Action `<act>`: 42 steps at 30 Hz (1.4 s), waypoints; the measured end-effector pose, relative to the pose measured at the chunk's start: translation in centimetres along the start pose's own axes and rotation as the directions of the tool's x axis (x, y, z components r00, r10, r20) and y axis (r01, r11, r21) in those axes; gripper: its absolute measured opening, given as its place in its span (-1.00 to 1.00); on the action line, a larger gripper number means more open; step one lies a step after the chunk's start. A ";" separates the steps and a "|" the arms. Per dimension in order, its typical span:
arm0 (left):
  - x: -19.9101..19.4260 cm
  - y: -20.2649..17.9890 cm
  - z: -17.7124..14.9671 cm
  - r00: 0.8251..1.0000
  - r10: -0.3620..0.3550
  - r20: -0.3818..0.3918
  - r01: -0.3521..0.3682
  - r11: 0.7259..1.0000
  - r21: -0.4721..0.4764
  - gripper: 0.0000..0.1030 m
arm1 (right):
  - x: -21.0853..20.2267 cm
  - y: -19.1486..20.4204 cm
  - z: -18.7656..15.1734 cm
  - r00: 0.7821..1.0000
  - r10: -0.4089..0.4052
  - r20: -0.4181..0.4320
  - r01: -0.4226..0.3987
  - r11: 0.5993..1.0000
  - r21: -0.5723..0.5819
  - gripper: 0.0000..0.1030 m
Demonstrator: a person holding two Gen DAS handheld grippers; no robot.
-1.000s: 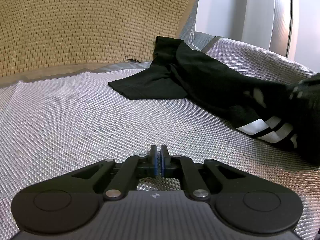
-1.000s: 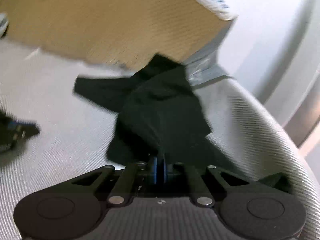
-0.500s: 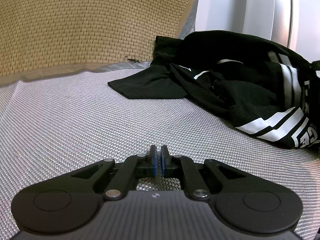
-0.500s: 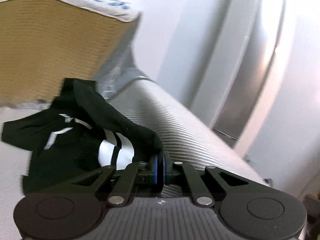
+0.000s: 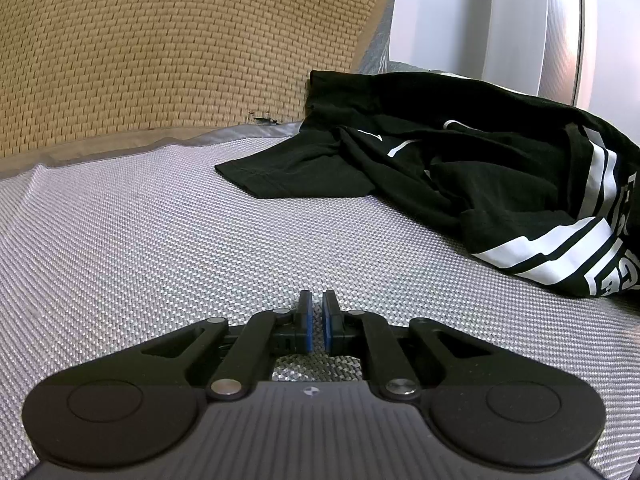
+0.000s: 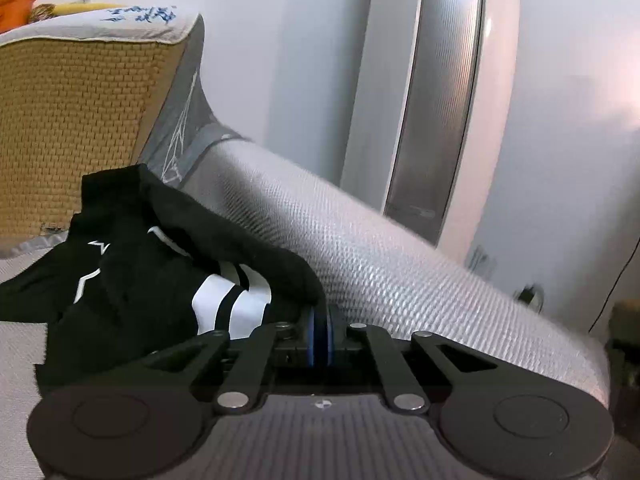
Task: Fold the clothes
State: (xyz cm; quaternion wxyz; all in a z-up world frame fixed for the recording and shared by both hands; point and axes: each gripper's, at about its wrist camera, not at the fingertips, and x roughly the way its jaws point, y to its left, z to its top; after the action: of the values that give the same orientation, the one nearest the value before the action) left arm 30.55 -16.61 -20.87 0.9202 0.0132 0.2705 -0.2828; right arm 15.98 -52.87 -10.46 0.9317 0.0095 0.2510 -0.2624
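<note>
Your left gripper sits low at six o'clock in its own view, over the grey woven mattress. Its jaws are together with only a slit between the blue pads, and nothing is in them. From here you see what the other camera misses: the black shirt spread over the right half of the frame, from about one o'clock down to four o'clock. One flat black flap reaches out toward the centre, and white stripes and part of some lettering show at three to four o'clock. At ten to twelve o'clock a tan woven mat stands up behind the mattress.

Your right gripper shows in its own view at six o'clock, with its jaws clamped on a fold of the same shirt. The cloth bunches up against the blue pads and trails away toward nine o'clock, with white stripes just left of the jaws. The jaws have just eased open a touch, yet the fabric is between them and gripped. Only this view gives you the rounded edge of the mattress running from centre to four o'clock, the white wall with a silver vertical strip at one o'clock, and something orange on top of the mat at ten o'clock.
</note>
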 end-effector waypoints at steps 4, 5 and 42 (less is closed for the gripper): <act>0.0 0.0 0.0 1.000 0.002 0.001 -0.002 1.000 0.003 -0.81 | -0.4 0.6 -0.3 0.996 0.059 -0.067 -0.063 0.996 -0.059 -0.74; -0.1 0.0 0.0 1.000 0.003 0.003 -0.003 1.000 0.002 -0.72 | -0.7 0.7 -0.2 0.997 0.054 -0.060 -0.057 0.996 -0.066 -0.63; -0.3 -0.2 0.2 1.000 0.003 0.013 -0.003 1.000 -0.003 -0.10 | 0.2 8.3 -6.1 0.953 0.223 -0.203 -0.264 0.942 -0.209 0.30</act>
State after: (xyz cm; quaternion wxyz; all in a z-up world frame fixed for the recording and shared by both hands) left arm 30.37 -16.68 -20.51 0.9223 0.0105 0.2648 -0.2813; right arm 17.41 -44.85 -16.79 0.9257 -0.0458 0.3586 -0.1114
